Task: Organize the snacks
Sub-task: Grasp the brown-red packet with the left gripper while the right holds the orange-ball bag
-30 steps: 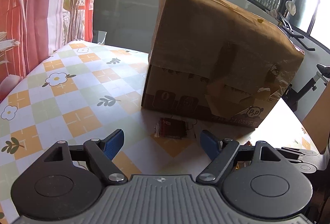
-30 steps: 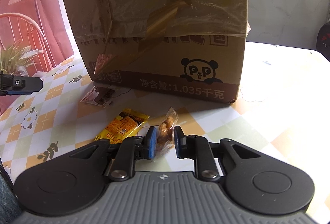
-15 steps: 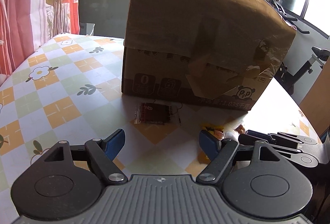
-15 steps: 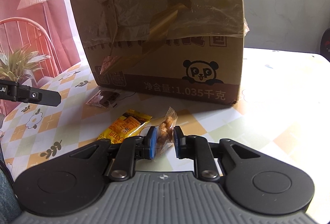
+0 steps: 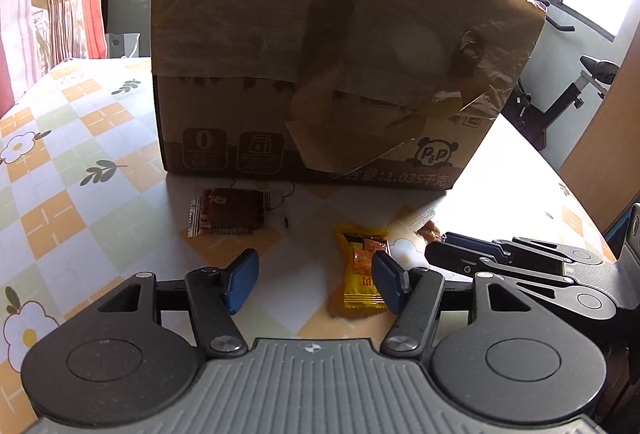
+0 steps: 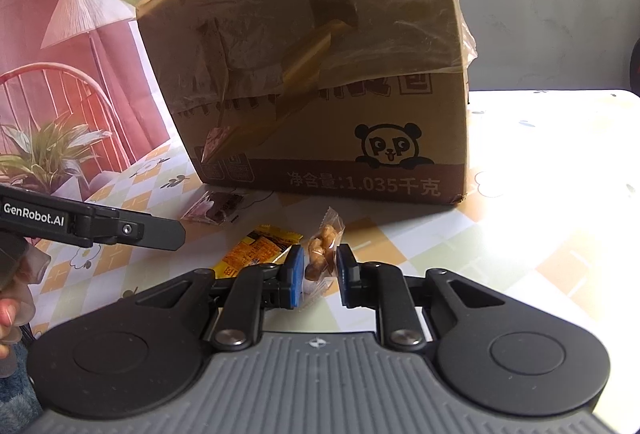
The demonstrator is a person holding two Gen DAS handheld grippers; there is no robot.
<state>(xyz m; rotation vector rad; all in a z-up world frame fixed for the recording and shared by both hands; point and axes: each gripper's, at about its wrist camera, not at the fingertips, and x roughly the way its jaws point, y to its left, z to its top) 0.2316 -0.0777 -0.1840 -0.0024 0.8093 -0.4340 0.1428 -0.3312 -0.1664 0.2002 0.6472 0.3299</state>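
A taped cardboard box [image 5: 320, 66] with a panda logo stands on the checked tablecloth; it also shows in the right wrist view [image 6: 320, 74]. In front of it lie a dark brown snack packet [image 5: 230, 212], a yellow snack packet [image 5: 360, 270] and a clear packet of nuts [image 6: 322, 254]. My left gripper [image 5: 314, 282] is open, low over the table, with the yellow packet just inside its right finger. My right gripper [image 6: 319, 274] is shut on the clear nut packet. The yellow packet [image 6: 256, 254] and brown packet [image 6: 214, 206] lie to its left.
The right gripper [image 5: 512, 266] lies close to the right of my left gripper. The left gripper's finger [image 6: 100, 228] reaches in from the left in the right wrist view. A plant [image 6: 44, 154] and a red chair [image 6: 60, 82] stand beyond the table's left edge.
My left gripper has moved right and closer to the box, bringing the yellow packet between its fingers. My right gripper stays shut on the nut packet and has edged closer to the box.
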